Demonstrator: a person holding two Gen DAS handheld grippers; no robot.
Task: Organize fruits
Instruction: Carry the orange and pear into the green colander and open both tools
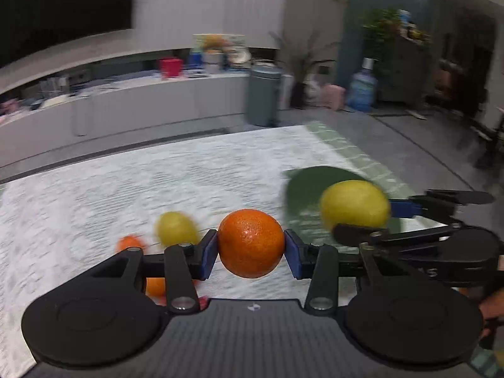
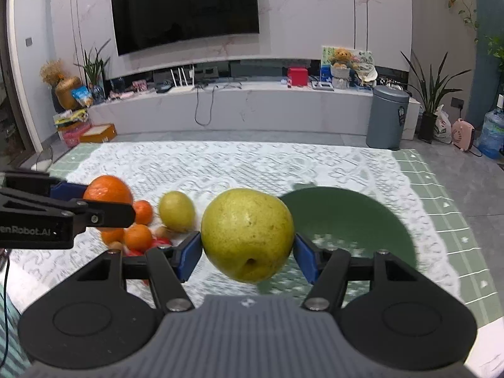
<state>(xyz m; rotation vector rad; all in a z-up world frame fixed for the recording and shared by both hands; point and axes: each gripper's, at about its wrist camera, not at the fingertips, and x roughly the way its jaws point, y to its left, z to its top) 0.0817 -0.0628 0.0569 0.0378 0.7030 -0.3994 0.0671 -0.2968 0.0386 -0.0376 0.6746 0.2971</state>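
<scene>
Over the lace-covered counter (image 2: 252, 163) both hands are up with fruit — the left gripper (image 1: 251, 250) has its blue fingers (image 1: 209, 253) clamped on an orange (image 1: 251, 242), pads pressed to either side, and it hangs clear of the cloth

On the other side the right gripper (image 2: 248, 252) has its fingers (image 2: 189, 256) tight against a yellow-green pear (image 2: 247, 236), also lifted off the surface, with the dark green plate (image 2: 356, 220) just beyond and to its right

That plate looks bare from here, not a single fruit on it that I can see, so I'd say the sorting has barely started: two pieces picked up, none delivered yet

And there's plenty left — back on the cloth sits a little pile: a second yellow fruit (image 2: 176, 211), a couple of small oranges (image 2: 137, 236) bunched beside it, something red (image 2: 162, 242) tucked underneath that I can't make out

If the plate is where things are meant to go, the pear is the nearer of the two carried fruits, the orange further off to the left; then the pile remains, piece by piece — early days, I reckon
</scene>
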